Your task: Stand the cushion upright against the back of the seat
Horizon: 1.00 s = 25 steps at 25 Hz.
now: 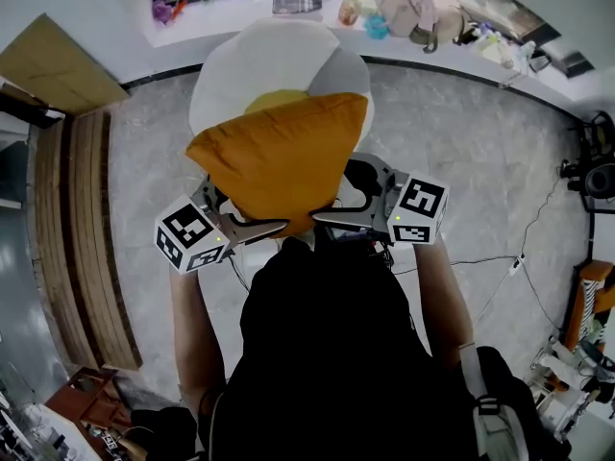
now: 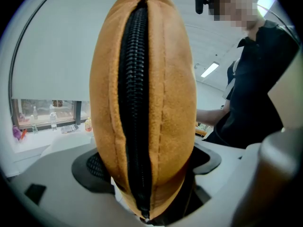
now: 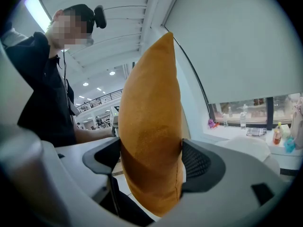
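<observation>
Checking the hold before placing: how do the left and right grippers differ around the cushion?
The left gripper straddles the cushion's black zipper edge, visibly pinching it; the right gripper straddles a plain seamed edge, jaws wide, no clear pinch. Both have the cushion between their jaws.

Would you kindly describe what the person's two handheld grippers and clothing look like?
The left gripper and right gripper are pale grey plastic, each carrying a white cube with black square markers. Their fingers have dark mesh-textured pads set in rounded black surrounds. The person wears a black short-sleeved top.
</observation>
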Tool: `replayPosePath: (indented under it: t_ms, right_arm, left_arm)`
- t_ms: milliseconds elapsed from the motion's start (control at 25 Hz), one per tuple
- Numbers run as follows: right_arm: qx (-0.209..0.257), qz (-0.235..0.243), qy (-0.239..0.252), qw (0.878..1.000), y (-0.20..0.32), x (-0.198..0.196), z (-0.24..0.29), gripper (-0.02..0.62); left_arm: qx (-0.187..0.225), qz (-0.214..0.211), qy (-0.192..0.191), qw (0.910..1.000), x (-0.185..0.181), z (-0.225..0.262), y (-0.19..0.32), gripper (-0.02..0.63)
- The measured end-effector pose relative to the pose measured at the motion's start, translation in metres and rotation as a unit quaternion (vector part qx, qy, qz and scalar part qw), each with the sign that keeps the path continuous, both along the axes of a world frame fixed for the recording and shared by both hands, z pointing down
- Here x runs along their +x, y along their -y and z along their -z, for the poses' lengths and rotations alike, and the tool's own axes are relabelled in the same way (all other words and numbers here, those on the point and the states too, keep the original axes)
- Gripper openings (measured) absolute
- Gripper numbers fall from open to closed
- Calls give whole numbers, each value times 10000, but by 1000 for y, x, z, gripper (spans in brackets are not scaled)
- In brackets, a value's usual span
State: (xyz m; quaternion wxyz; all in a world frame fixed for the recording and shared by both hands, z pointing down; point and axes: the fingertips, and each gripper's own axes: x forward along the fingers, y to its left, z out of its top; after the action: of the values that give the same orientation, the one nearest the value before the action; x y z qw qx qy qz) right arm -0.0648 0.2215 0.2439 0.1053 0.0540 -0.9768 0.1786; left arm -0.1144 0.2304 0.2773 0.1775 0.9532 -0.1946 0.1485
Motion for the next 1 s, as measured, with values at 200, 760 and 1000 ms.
replayPosePath:
  t_ms: [200,760,1000]
  right_arm:
    - [-3,72,78,9999,9,7,2,402]
    - [-155,446,132,9988,116,63,-13,360]
    - [-232,620,106,9977,174,86,-30,344]
  left_arm:
    - [-23,-64,-83,9999,9,1,10,465]
    - [-345,324,188,9987,66,-17,114,472]
    - [-666,581,443,9951,89,-38,169,480]
